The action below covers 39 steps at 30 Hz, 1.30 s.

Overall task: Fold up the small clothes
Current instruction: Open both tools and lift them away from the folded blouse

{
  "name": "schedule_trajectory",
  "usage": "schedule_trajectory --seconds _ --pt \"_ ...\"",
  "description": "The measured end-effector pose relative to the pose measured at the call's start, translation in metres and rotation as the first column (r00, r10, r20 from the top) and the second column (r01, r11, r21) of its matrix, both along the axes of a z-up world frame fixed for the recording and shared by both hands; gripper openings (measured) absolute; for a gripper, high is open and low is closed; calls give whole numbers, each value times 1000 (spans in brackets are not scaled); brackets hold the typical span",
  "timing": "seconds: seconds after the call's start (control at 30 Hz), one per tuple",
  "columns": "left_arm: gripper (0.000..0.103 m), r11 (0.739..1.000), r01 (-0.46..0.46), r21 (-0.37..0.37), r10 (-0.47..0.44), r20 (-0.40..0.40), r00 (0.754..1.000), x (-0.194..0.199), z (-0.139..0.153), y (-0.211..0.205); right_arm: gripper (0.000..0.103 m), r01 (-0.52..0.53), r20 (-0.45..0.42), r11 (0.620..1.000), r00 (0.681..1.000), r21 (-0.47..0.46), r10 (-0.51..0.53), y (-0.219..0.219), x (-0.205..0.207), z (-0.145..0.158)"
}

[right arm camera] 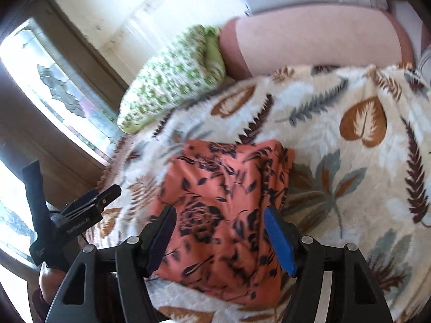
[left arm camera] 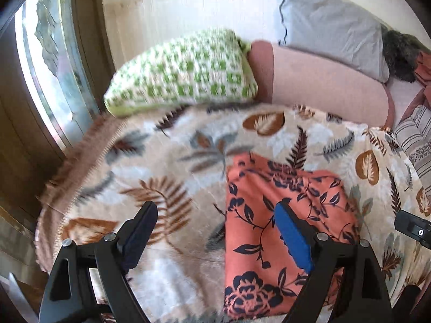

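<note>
A folded orange garment (left arm camera: 296, 185) with a dark flower print lies flat on a leaf-patterned blanket (left arm camera: 161, 161). My left gripper (left arm camera: 215, 207) hovers over the garment's left edge, open, with nothing between its pads. Its blue pad (left arm camera: 293, 239) is above the cloth and its dark pad (left arm camera: 140, 228) is above the blanket. In the right wrist view the same garment (right arm camera: 221, 177) lies under my right gripper (right arm camera: 219, 211), which is open above it and grips nothing. The left gripper's body (right arm camera: 80, 215) shows at that view's left side.
A green-and-white pillow (left arm camera: 183, 72), a pink bolster (left arm camera: 323, 86) and a grey pillow (left arm camera: 328, 27) line the far side against the wall. A window (left arm camera: 48, 67) is at the left. Striped fabric (left arm camera: 414, 137) and a dark furry thing (left arm camera: 398, 51) lie at the right.
</note>
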<state>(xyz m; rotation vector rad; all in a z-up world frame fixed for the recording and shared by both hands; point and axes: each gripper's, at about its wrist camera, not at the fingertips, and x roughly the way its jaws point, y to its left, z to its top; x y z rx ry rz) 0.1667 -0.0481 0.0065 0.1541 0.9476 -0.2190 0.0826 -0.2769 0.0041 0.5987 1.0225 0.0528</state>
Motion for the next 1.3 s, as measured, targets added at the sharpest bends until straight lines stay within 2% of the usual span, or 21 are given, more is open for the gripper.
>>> schedule_trajectory --seconds 0.23,0.5,0.57,0.7,0.9,1.3 --pt "89 999 -23 32 20 116 993 -27 53 13 71 16 106 999 994 -48 -11 12 -29 58" --pt "89 997 -56 43 47 195 980 -50 89 23 75 71 217 973 976 -219 -23 33 -53 113" --pt "90 998 -56 37 48 203 978 -55 93 24 76 79 221 968 975 -240 -24 39 -56 116" --pt "90 997 -61 43 50 221 974 -62 99 25 76 80 205 973 978 -217 -35 45 -56 111" --pt "95 996 -74 38 63 251 966 -70 108 28 76 28 176 978 984 -207 9 60 -54 101" --pt "95 996 -90 24 80 289 954 -77 116 38 76 -22 163 981 985 -192 54 73 -54 92"
